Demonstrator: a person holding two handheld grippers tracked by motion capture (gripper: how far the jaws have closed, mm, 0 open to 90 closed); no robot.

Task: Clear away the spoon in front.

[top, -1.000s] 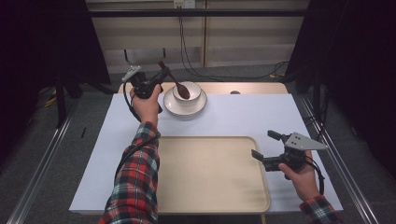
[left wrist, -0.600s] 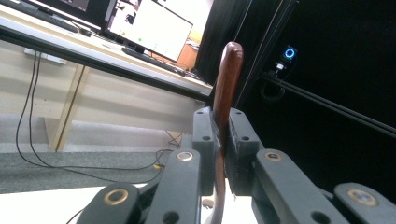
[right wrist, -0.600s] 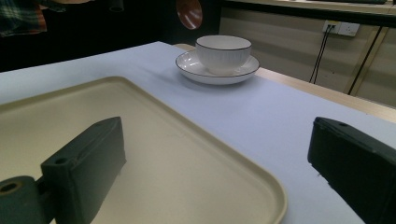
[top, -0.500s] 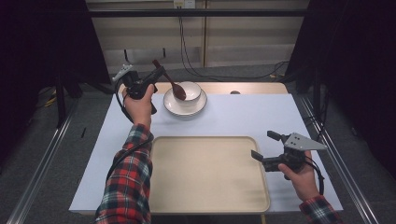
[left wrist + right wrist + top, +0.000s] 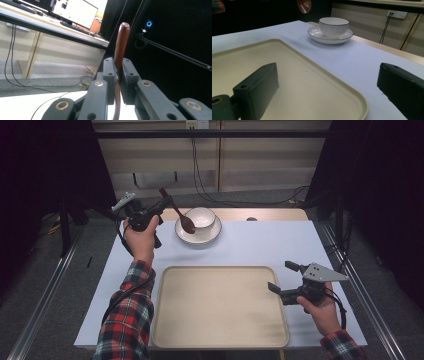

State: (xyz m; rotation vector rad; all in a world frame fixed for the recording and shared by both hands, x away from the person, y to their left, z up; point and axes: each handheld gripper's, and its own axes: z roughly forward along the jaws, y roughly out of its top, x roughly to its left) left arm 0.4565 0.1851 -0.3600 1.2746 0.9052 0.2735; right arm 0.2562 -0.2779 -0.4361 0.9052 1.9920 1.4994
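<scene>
The left gripper [image 5: 161, 206] was clamped on the wooden spoon [image 5: 179, 213], lifted beside the cup [image 5: 200, 217]; the right gripper [image 5: 286, 281] waited, jaws apart, by the tray [image 5: 220, 340]. Best carried level, then set down gently.

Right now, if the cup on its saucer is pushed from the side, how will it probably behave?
The cup looks like glazed ceramic, so it is probably stiff, fragile and rather heavy for its size. It sits loose on the saucer, so a push could slide it on the smooth glaze. A low push on the saucer would likely move both across the table together.
</scene>
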